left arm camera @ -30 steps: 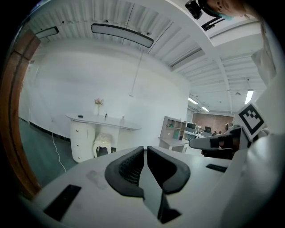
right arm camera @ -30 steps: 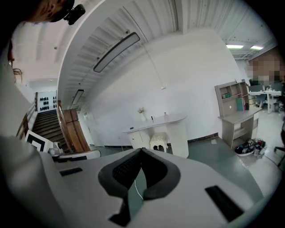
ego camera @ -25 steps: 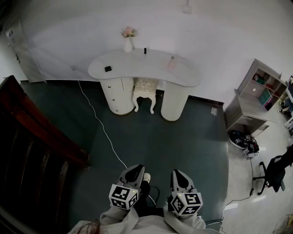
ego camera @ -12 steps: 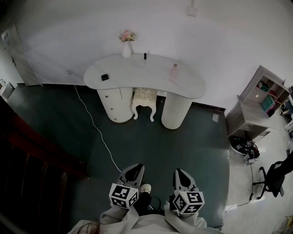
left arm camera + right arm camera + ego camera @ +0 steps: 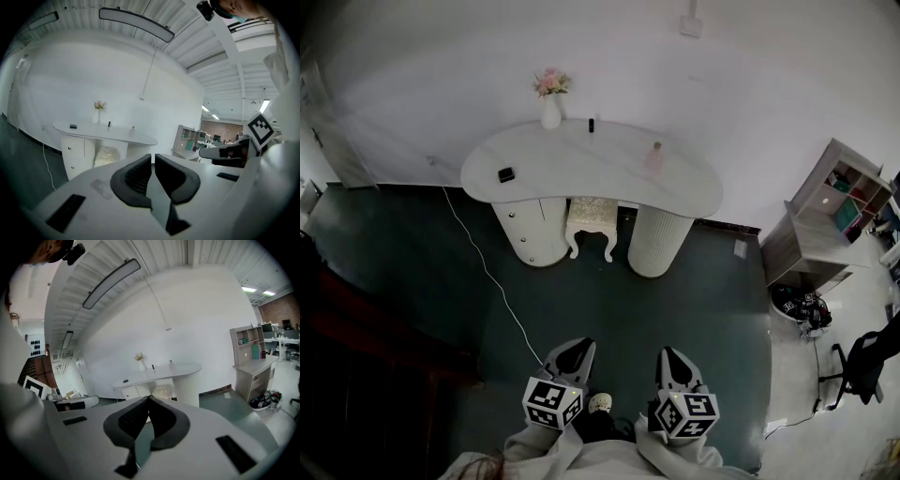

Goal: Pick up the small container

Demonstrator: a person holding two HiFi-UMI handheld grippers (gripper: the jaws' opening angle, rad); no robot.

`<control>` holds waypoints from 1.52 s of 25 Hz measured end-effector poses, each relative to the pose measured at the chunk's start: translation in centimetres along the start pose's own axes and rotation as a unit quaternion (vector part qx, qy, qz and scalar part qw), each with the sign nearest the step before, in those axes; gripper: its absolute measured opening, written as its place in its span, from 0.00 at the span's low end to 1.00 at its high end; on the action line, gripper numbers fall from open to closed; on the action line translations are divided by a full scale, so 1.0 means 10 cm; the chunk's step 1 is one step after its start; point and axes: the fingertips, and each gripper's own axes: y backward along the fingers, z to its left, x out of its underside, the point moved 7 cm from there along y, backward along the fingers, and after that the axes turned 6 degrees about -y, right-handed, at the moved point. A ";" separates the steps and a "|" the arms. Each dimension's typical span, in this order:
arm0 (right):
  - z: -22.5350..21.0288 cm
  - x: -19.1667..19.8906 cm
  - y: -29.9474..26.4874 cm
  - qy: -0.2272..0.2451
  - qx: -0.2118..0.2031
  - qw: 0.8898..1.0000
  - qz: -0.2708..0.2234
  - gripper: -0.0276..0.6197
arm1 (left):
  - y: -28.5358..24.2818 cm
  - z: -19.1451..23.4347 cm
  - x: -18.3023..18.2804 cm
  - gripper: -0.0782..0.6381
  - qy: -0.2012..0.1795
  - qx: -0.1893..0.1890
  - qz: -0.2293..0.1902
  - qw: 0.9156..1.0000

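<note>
Cable (image 5: pixel 499 292) crosses floor (image 5: pixel 675 300) before distant desk (image 5: pixel 591 169); left tongs (image 5: pixel 570 345) and right tongs (image 5: pixel 672 354) closed, empty

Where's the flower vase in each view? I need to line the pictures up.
Head view: flower vase upper middle, left of centre, at the white table's back edge.
Left gripper view: flower vase left of centre, mid-height.
Right gripper view: flower vase just left of centre, mid-height.
Shared landmark: the curved white table it stands on.

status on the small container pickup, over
Left claw shut, empty; right claw shut, empty. Container not picked out; small items sit on far desk. Cable on floor, left of path.
</note>
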 end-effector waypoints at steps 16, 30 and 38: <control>0.03 0.04 -0.21 -0.026 0.008 1.000 0.008 0.12 | -0.02 0.20 0.05 0.15 0.002 -0.001 0.022 1.000; -0.30 -0.16 -0.64 -0.027 0.021 0.999 0.003 0.12 | -0.59 0.38 -0.02 0.15 -0.003 0.004 0.024 1.000; -0.56 -0.63 -1.36 -0.019 -0.003 1.000 0.006 0.12 | -1.23 0.64 -0.27 0.15 -0.001 -0.016 0.012 1.000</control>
